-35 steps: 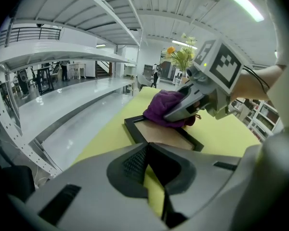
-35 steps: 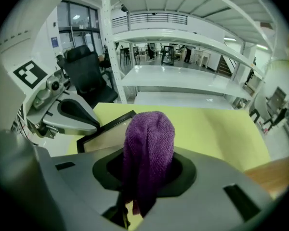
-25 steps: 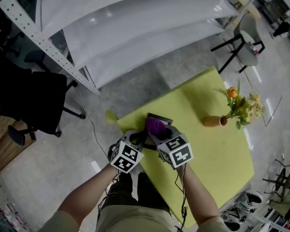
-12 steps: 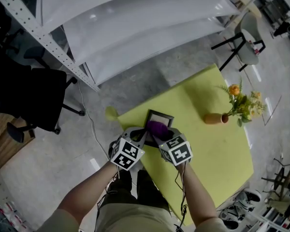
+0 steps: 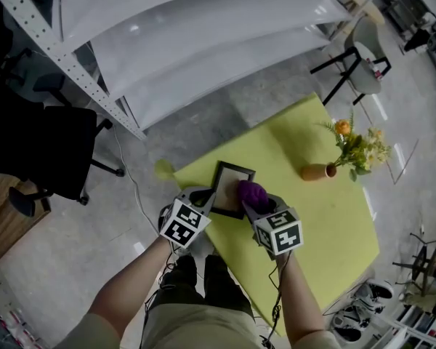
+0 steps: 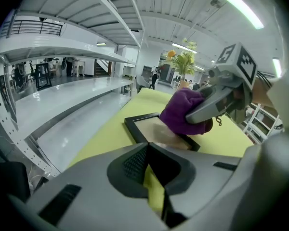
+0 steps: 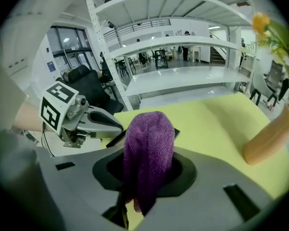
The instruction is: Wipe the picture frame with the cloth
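Table's right half [image 5: 312, 224]: bare, room to pass.
Far edge: vase [image 5: 316, 171] with flowers [image 5: 356, 147] in the way.
Near-left corner: crowded, with the picture frame [image 5: 229, 187], the left gripper [image 5: 203, 201] at its corner and the right gripper [image 5: 256, 198] with its cloth [image 5: 251, 192].
Beyond the table: shelving rack [image 5: 203, 42], open floor between.

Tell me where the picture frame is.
Head view: the picture frame sits near the yellow-green table's near-left corner, between the left gripper and the purple cloth in the right gripper.
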